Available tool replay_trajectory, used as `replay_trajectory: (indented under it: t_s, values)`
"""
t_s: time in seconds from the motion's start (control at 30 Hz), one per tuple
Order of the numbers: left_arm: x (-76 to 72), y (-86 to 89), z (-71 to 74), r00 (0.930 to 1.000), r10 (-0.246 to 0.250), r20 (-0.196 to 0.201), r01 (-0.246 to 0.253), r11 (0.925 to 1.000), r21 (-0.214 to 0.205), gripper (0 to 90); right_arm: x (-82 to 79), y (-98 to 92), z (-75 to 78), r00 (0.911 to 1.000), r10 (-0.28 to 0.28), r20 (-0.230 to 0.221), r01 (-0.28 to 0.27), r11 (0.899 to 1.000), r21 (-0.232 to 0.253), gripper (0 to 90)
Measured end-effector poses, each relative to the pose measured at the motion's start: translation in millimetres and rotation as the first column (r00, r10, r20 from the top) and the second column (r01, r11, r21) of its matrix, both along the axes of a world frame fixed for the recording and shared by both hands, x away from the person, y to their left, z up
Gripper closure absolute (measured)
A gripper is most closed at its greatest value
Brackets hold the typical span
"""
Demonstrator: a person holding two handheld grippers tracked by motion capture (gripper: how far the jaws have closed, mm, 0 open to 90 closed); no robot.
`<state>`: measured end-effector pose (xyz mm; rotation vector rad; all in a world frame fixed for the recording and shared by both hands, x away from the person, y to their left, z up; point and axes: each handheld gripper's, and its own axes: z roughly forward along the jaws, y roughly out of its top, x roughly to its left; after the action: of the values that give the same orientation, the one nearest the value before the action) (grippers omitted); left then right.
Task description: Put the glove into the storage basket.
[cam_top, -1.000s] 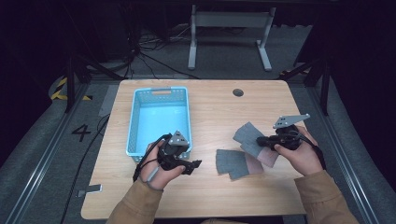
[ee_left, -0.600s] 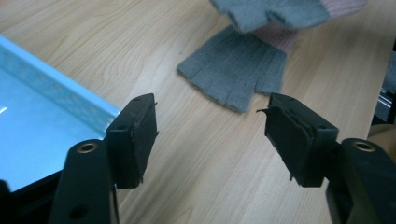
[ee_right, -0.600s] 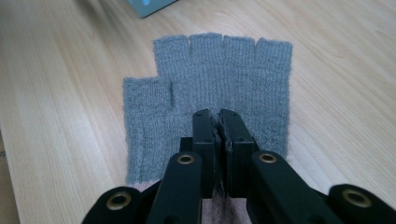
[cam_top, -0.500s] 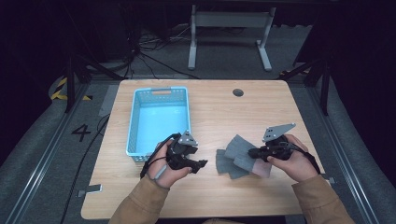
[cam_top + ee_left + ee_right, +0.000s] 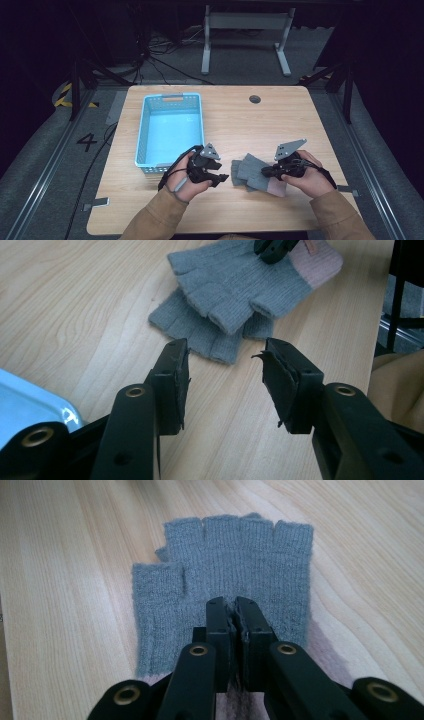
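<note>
Right gripper view: glove (image 5: 225,575) under closed right tongs (image 5: 235,602).

I see two grey ribbed fingerless gloves (image 5: 235,285), the upper one with a pale pink cuff (image 5: 322,260). My tongs (image 5: 235,611) are black with brass-coloured rivets. The basket (image 5: 170,129) is light blue, and the surface (image 5: 280,120) shows pale wood grain.

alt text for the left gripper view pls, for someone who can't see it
The left gripper, its two black jaws apart with nothing between them, points across a wooden table at two grey fingerless gloves: the upper glove, with a pink cuff, lies partly over the lower glove. The right gripper tip rests on the upper glove; a blue basket corner shows lower left.
</note>
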<state>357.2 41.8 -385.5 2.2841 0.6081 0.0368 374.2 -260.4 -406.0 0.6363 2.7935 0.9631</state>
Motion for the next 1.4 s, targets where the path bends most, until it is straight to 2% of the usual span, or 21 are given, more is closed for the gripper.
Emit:
replay_trajectory:
  t_s: [0.17, 0.27, 0.33, 0.47, 0.5, 0.67, 0.7, 0.73, 0.77, 0.8, 0.9, 0.93, 1.0, 1.1, 1.17, 1.23, 1.4]
  values:
    - [0.6, -0.6, -1.3, 0.9997, -0.019, -0.016, 0.019, 0.9998, 0.007, 56.8, 0.9, 3.8, -10.9, 0.9998, 0.016, -0.013, -0.017, 0.999, -0.027, 85.2]
    - [0.0, -0.6, -1.3, 0.9991, -0.032, -0.029, 0.032, 0.9995, 0.005, 60.2, 1.8, 3.3, -13.6, 0.9996, 0.015, -0.022, -0.015, 1.000, -0.021, 81.6]
    - [0.0, -0.6, -1.5, 0.9990, -0.033, -0.030, 0.034, 0.9994, 0.007, 61.3, 1.2, 2.3, -11.5, 0.9996, 0.015, -0.024, -0.015, 1.000, -0.001, 77.6]
    - [-0.4, -0.3, -2.1, 0.9988, -0.032, -0.037, 0.033, 0.9994, 0.015, 63.0, -0.7, -1.7, -4.1, 1.0000, 0.002, -0.004, -0.002, 1.000, 0.011, 73.6]
    - [-0.4, -0.3, -2.2, 0.9988, -0.032, -0.037, 0.033, 0.9993, 0.016, 63.5, -2.9, -6.3, 1.7, 0.9998, -0.018, -0.006, 0.018, 1.000, 0.022, 73.1]
    - [-1.3, -3.0, -3.7, 0.9977, -0.040, -0.055, 0.042, 0.9989, 0.021, 69.7, -5.6, -21.7, 12.0, 0.9962, -0.086, -0.015, 0.086, 0.996, 0.003, 73.9]
    - [-1.3, -3.0, -3.7, 0.9977, -0.040, -0.055, 0.042, 0.9989, 0.021, 71.4, -5.6, -21.7, 12.0, 0.9962, -0.086, -0.015, 0.086, 0.996, 0.003, 73.9]
    - [-1.6, -3.9, -4.2, 0.9972, -0.044, -0.061, 0.045, 0.9987, 0.022, 72.4, -5.5, -30.3, 14.6, 0.9936, -0.111, -0.023, 0.111, 0.994, -0.003, 73.6]
    - [-1.3, -4.8, -4.5, 0.9964, -0.054, -0.065, 0.055, 0.9982, 0.024, 72.4, -5.5, -30.3, 14.6, 0.9936, -0.111, -0.023, 0.111, 0.994, -0.003, 73.6]
    - [-1.6, -7.0, -5.5, 0.9960, -0.059, -0.067, 0.061, 0.9979, 0.023, 73.9, -5.2, -40.6, 16.9, 0.9909, -0.133, -0.021, 0.133, 0.991, -0.001, 73.0]
    - [-1.6, -9.7, -6.9, 0.9952, -0.065, -0.073, 0.067, 0.9974, 0.025, 74.5, -5.3, -49.3, 17.8, 0.9887, -0.147, -0.030, 0.146, 0.989, -0.012, 72.8]
    - [-0.7, -11.6, -8.0, 0.9953, -0.066, -0.072, 0.068, 0.9972, 0.030, 74.2, -5.9, -59.8, 17.2, 0.9852, -0.168, -0.031, 0.168, 0.986, -0.017, 72.8]
    - [-0.2, -12.5, -8.6, 0.9951, -0.066, -0.073, 0.069, 0.9971, 0.033, 74.1, -5.9, -62.5, 16.4, 0.9848, -0.170, -0.036, 0.169, 0.985, -0.022, 72.5]
    - [0.3, -17.2, -12.7, 0.9956, -0.065, -0.067, 0.068, 0.9970, 0.038, 73.8, -4.6, -73.4, 8.5, 0.9819, -0.184, -0.047, 0.181, 0.982, -0.057, 72.6]
    - [0.3, -19.0, -14.1, 0.9953, -0.068, -0.069, 0.070, 0.9968, 0.037, 73.8, -4.2, -75.3, 6.3, 0.9812, -0.187, -0.049, 0.183, 0.981, -0.069, 72.6]
    - [0.6, -21.2, -16.3, 0.9942, -0.075, -0.077, 0.078, 0.9960, 0.042, 73.3, -3.4, -78.9, 1.0, 0.9816, -0.183, -0.054, 0.177, 0.979, -0.106, 72.0]
    - [1.6, -26.1, -25.4, 0.9952, -0.053, -0.082, 0.058, 0.9969, 0.054, 73.2, -2.7, -79.5, -4.6, 0.9817, -0.177, -0.072, 0.167, 0.978, -0.124, 70.9]
